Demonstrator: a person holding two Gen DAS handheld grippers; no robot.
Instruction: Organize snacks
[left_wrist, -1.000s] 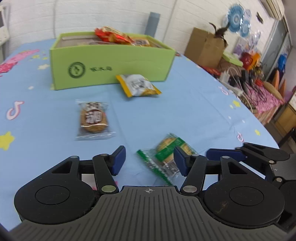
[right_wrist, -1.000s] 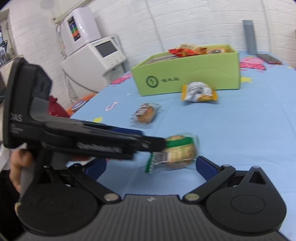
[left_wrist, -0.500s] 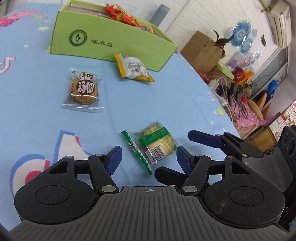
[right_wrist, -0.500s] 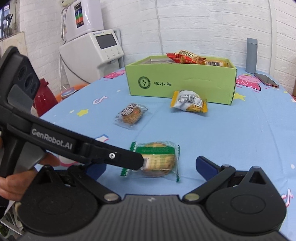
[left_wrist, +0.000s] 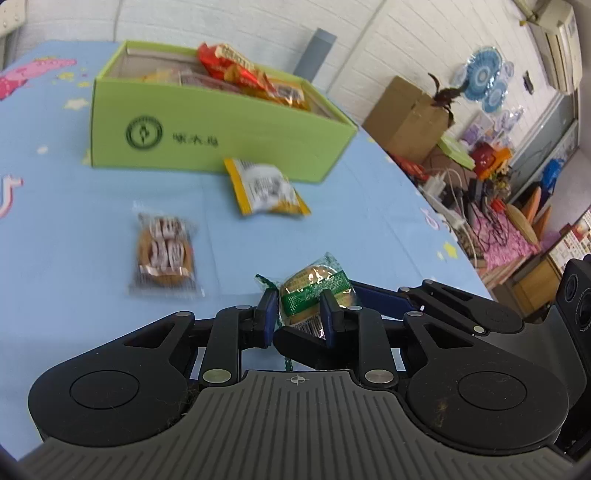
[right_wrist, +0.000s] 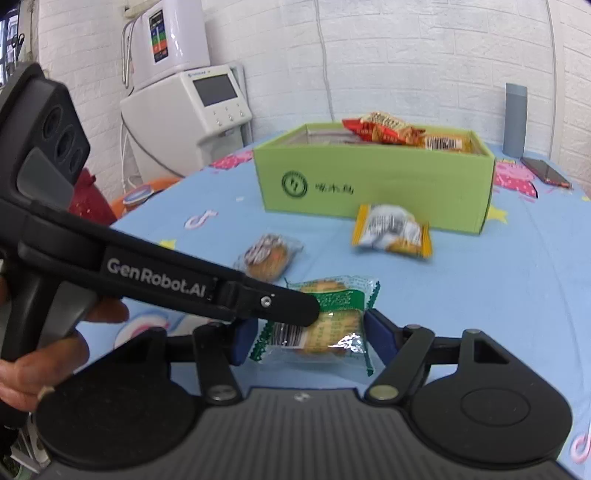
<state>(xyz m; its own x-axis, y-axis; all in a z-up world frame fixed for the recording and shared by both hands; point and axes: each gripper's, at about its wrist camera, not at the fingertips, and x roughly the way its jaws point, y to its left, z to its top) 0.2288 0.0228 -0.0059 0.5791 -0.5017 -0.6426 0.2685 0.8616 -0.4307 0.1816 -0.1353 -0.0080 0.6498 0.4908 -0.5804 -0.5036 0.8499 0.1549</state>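
Both claws on one snack: your left claw (left_wrist: 299, 312) has just closed and pinches the green-banded cake pack (left_wrist: 314, 291), while the right claw (right_wrist: 308, 338), half-closed, brackets the same pack's ends w/ pads touching, its long axis across the jaws. Green box (left_wrist: 221, 144) lies at 11 o'clock across the bench (left_wrist: 74, 236); both claws pitched down.

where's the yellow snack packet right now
In both wrist views the yellow snack packet lies on the blue tablecloth just in front of the green box, beyond the brown cookie packet.
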